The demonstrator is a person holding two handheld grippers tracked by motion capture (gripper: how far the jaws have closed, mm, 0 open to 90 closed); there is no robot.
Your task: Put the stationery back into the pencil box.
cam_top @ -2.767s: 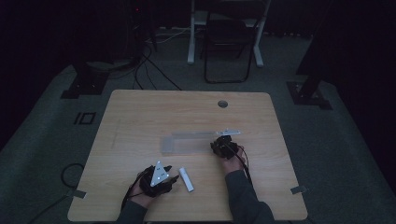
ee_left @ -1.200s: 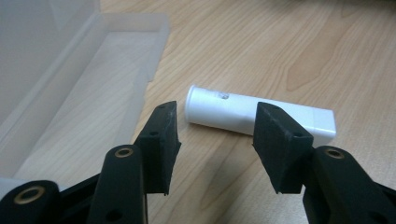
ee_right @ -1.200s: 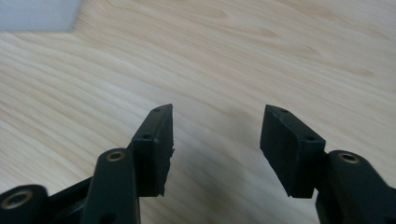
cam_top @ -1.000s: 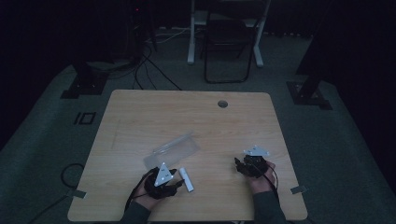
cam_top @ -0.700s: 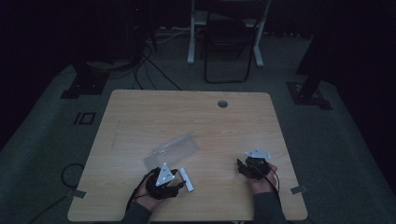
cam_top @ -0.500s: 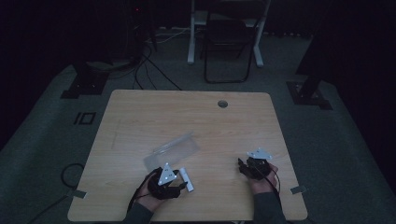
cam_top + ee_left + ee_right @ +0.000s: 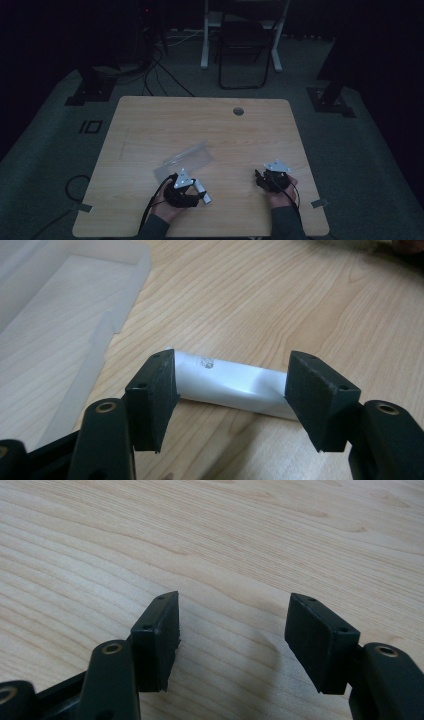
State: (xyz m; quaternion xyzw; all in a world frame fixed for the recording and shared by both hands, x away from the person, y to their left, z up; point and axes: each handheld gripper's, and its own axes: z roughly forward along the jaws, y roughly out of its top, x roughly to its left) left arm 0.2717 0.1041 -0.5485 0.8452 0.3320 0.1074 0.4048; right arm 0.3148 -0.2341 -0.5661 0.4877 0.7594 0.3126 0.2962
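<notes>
A short white tube (image 7: 240, 387) lies flat on the wooden table (image 7: 165, 125), near the front edge (image 7: 204, 194). My left gripper (image 7: 231, 374) is open, one jaw past each end of the tube, with small gaps showing on both sides. From above, the left gripper (image 7: 198, 192) sits low at the front left, held by a hand. A clear plastic tray (image 7: 184, 160) lies just beyond it, and its wall (image 7: 107, 335) is left of the jaws. My right gripper (image 7: 232, 615) is open over bare wood, at the front right (image 7: 261, 178).
A round cable hole (image 7: 238, 111) sits in the table's far side. The room is dark. On the floor beyond the table are a chair (image 7: 243, 50), cables (image 7: 160, 65) and stand bases (image 7: 86, 92).
The right gripper has left the clear tray and drawn back to the front right. The tray now lies turned and nearer the left hand. The left gripper has edged right onto the white tube.
</notes>
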